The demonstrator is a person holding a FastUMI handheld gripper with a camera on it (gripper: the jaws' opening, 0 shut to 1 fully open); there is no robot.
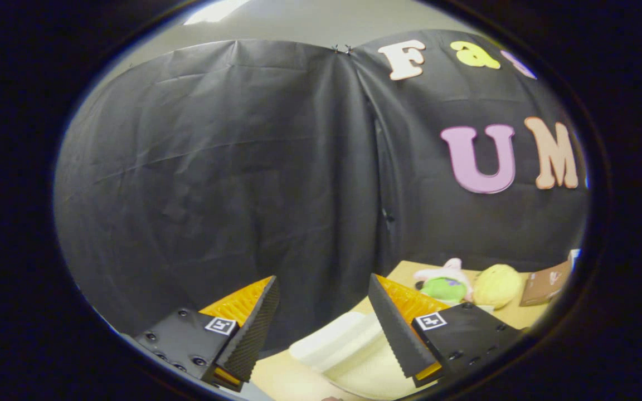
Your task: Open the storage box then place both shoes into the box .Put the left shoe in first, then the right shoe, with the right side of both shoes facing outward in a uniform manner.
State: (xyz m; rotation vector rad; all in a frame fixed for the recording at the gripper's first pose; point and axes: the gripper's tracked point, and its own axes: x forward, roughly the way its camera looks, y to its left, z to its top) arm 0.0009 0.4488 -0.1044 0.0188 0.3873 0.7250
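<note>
A pale cream shoe (349, 348) lies on the tan table (282, 381), low between the fingers and closer to the right one, partly hidden behind that finger's ribbed pad. Which shoe of the pair it is cannot be told; only a rounded white sole and upper show. No storage box can be made out here, so whether it is open is unknown.

The gripper (324, 328) is held high and tilted up, looking mostly at the booth wall. Its fingers (254, 328) are spread wide with nothing between the pads; neither touches the shoe.

Risks, as judgement: with the camera aimed over the shoe, a descent from here is half blind, and the right finger could land on the upper and shove the shoe sideways instead of straddling it. A soft rounded shoe may also roll or squash in the pads, leaving the wrong side facing out. Picking this shoe without checking left or right could break the required order. Reaching for it before the box is open would leave the only gripper busy.

Beyond the right finger sit a green and pink plush toy (444, 283), a yellow plush toy (496, 285) and a brown cardboard piece (546, 284), close enough to be knocked on a swing that way.
</note>
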